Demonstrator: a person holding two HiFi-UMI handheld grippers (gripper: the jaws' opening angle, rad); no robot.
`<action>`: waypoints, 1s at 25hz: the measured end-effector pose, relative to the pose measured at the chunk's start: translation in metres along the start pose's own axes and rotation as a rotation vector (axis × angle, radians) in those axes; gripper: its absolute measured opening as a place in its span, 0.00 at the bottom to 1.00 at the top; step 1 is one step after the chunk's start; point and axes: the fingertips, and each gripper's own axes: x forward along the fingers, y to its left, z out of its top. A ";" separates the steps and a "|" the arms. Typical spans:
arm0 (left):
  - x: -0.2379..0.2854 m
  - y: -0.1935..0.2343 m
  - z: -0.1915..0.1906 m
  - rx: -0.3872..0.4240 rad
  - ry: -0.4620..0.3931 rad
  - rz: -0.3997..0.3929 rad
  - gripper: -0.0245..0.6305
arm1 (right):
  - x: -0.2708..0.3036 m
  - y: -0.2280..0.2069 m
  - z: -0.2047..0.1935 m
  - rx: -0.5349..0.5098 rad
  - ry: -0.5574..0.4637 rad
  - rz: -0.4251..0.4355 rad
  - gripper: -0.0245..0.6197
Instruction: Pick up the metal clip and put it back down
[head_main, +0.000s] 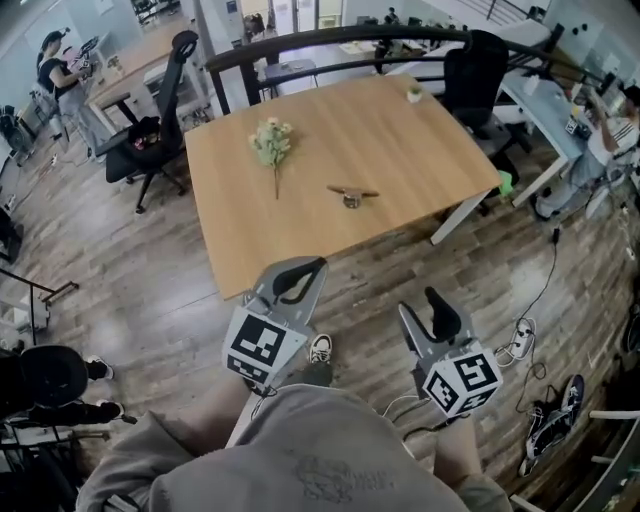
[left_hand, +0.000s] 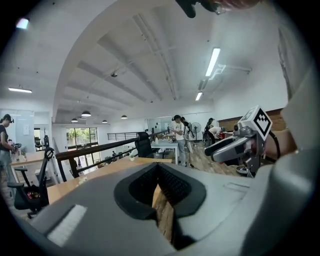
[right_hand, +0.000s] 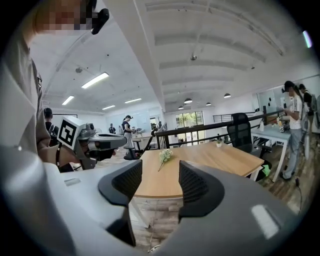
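The metal clip, small with brown wing-like handles, lies on the wooden table a little right of its middle. Both grippers hang over the floor in front of the table's near edge, well short of the clip. My left gripper is shut, its fingertips meeting with nothing between them. My right gripper is open and empty, and the table shows through the gap between its pads. The clip cannot be made out in either gripper view.
A sprig of pale flowers lies left of the clip, also seen in the right gripper view. A small pot stands at the table's far right corner. Office chairs and a railing flank the table; cables and a power strip lie on the floor.
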 end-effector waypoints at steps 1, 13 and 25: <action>0.009 0.011 -0.005 -0.006 0.013 -0.002 0.04 | 0.015 -0.006 0.000 0.009 0.014 0.001 0.37; 0.099 0.106 -0.049 0.037 0.139 0.003 0.04 | 0.157 -0.053 -0.002 0.020 0.149 0.043 0.37; 0.168 0.157 -0.073 -0.006 0.199 0.092 0.04 | 0.245 -0.096 -0.018 -0.003 0.257 0.160 0.37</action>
